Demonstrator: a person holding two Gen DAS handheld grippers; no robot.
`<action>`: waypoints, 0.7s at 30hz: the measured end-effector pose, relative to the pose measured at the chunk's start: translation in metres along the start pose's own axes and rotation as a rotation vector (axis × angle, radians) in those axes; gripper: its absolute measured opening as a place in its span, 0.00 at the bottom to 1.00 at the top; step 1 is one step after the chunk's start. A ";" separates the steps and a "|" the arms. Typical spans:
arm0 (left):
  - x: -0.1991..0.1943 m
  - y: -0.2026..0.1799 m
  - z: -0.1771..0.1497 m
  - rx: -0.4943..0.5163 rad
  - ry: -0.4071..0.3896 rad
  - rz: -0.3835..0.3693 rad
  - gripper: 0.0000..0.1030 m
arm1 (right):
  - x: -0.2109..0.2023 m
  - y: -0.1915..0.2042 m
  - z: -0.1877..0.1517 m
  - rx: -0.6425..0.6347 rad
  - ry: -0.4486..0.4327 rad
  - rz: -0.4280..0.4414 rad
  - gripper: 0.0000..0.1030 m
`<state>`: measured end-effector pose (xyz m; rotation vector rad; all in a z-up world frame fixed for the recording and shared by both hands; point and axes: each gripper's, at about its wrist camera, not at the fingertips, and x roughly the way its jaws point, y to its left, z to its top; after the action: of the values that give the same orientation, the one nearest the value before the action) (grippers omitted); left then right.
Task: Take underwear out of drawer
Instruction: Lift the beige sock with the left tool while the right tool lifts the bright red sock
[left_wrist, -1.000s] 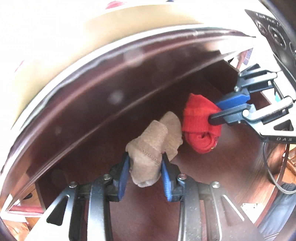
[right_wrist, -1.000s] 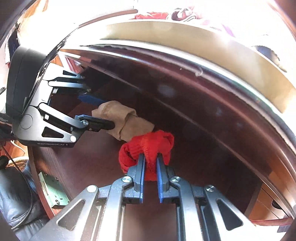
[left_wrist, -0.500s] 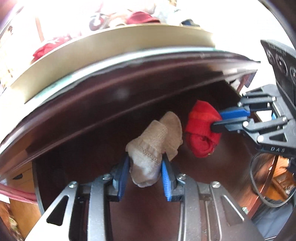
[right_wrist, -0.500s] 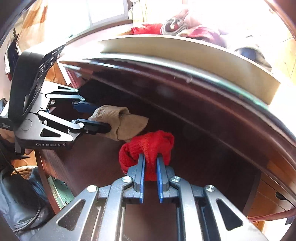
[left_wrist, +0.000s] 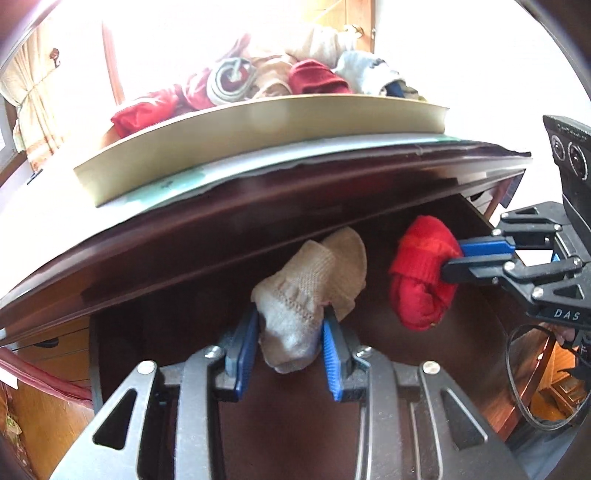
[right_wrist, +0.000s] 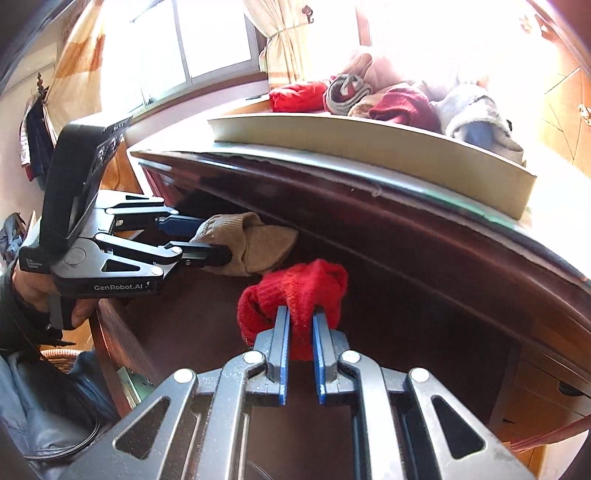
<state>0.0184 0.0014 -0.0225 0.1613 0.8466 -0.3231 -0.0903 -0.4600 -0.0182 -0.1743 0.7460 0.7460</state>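
While both bundles look soft and light, left gripper pinches the beige roll mid-body, right gripper a red roll fold, below the desk edge.

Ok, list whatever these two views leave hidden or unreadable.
- Drawer interior, both views: dark, gripper frames cover its floor; other contents unknowable.
- Tray on top, both views: wall hides the clothes' lower parts; glare washes out the back.
- Beige bundle, red bundle: balled up, garment type unclear.

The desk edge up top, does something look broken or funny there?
A little. The pale sheet under the tray of clothes has a ragged, torn-looking front edge along the desk top. Nothing else stands out.
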 end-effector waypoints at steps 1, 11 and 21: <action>-0.004 0.001 0.001 0.000 -0.010 0.005 0.30 | -0.005 -0.002 -0.002 0.001 -0.010 0.001 0.12; -0.019 0.005 0.003 -0.016 -0.073 0.041 0.30 | -0.056 -0.012 -0.021 0.013 -0.116 0.005 0.12; -0.040 0.025 -0.005 -0.048 -0.156 0.068 0.30 | -0.076 -0.018 -0.029 0.016 -0.165 0.011 0.12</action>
<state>-0.0014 0.0347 0.0048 0.1178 0.6919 -0.2476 -0.1322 -0.5263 0.0092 -0.0929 0.5961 0.7547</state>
